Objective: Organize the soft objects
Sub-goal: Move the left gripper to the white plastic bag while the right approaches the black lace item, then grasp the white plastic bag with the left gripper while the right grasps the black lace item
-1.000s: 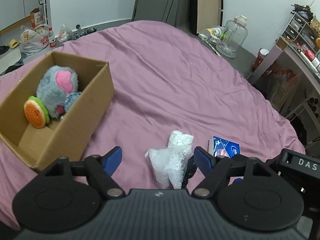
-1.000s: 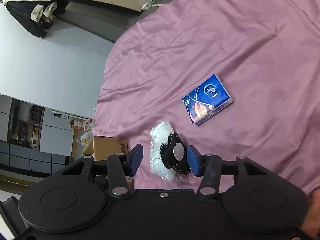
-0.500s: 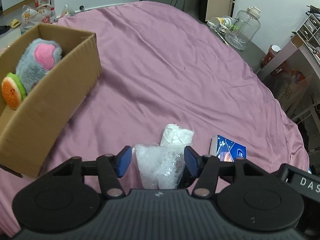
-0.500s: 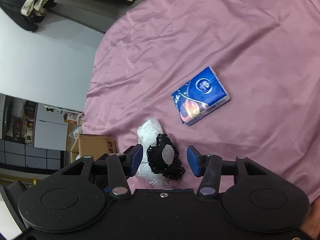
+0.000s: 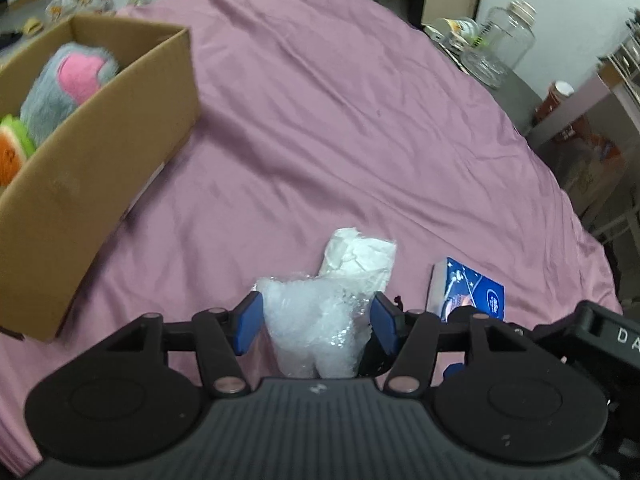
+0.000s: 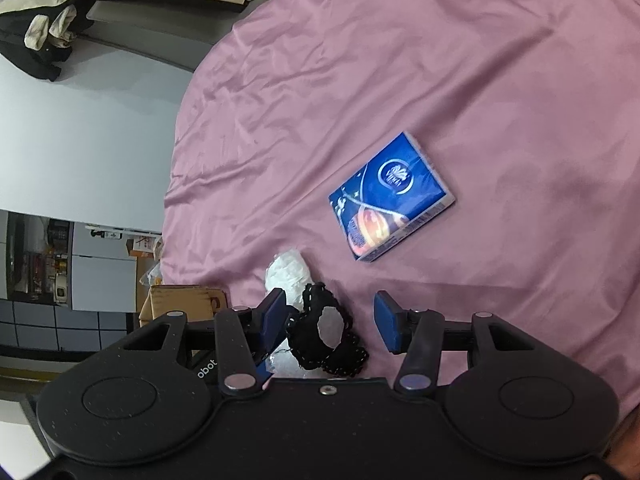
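A crumpled clear plastic bag with white stuffing (image 5: 320, 320) lies on the pink bedsheet (image 5: 340, 120). My left gripper (image 5: 316, 316) has its blue pads on both sides of the bag, touching it. A black lace scrunchie (image 6: 326, 332) lies next to the bag (image 6: 286, 270), between the open fingers of my right gripper (image 6: 330, 320). A blue tissue pack (image 6: 390, 196) lies further out on the sheet; it also shows in the left wrist view (image 5: 466, 290). A cardboard box (image 5: 100, 152) at the left holds a grey and pink plush (image 5: 68, 80) and a burger toy (image 5: 12, 148).
A glass jar (image 5: 504, 44) and bottles stand beyond the bed at the far right, next to a shelf unit (image 5: 592, 120). Dark clothes (image 6: 44, 40) lie on the floor in the right wrist view. The right gripper's body (image 5: 600, 344) sits close to my left one.
My left gripper has moved in over the plastic bag and its fingers have narrowed onto it. My right gripper has moved closer, with the scrunchie now between its fingers.
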A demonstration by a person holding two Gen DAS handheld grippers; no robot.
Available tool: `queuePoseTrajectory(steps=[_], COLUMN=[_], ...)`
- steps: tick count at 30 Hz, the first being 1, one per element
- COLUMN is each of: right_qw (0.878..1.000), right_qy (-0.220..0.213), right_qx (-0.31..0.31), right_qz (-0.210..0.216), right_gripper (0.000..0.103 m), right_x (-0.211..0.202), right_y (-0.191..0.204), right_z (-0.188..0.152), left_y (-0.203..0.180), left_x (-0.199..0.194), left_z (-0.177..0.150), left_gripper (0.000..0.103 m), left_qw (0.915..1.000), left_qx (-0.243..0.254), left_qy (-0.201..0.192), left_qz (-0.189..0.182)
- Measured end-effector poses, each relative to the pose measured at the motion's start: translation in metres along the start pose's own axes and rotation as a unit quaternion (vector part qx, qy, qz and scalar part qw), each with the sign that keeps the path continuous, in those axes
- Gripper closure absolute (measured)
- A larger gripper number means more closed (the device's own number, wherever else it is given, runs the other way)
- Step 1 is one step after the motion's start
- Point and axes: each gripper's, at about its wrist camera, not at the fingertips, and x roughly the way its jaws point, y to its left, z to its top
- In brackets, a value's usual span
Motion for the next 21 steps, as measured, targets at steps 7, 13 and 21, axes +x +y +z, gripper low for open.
queuePoseTrajectory(steps=[7, 13, 21], right_qw=[1.000, 0.999, 0.997], right_qy=[0.014, 0.019, 0.033], right_qx=[-0.015, -0.023, -0.054], right_qz=[0.007, -0.013, -0.043], right_gripper=[0.053, 0.053, 0.045], right_x=[0.010, 0.020, 0.035], right_y=[0.013, 0.019, 0.031], right_z=[-0.003, -0.005, -0.012], left_y=[0.014, 0.028, 0.048], left_x=[-0.008, -0.014, -0.026], left_z=[0.001, 0.001, 0.002], left_gripper=[0.060, 0.064, 0.065], left_qw=[0.9996, 0.9988, 0.9975], left_qx=[-0.022, -0.041, -0.063], left_qy=[-0.004, -0.004, -0.005], left_qz=[-0.017, -0.027, -0.033])
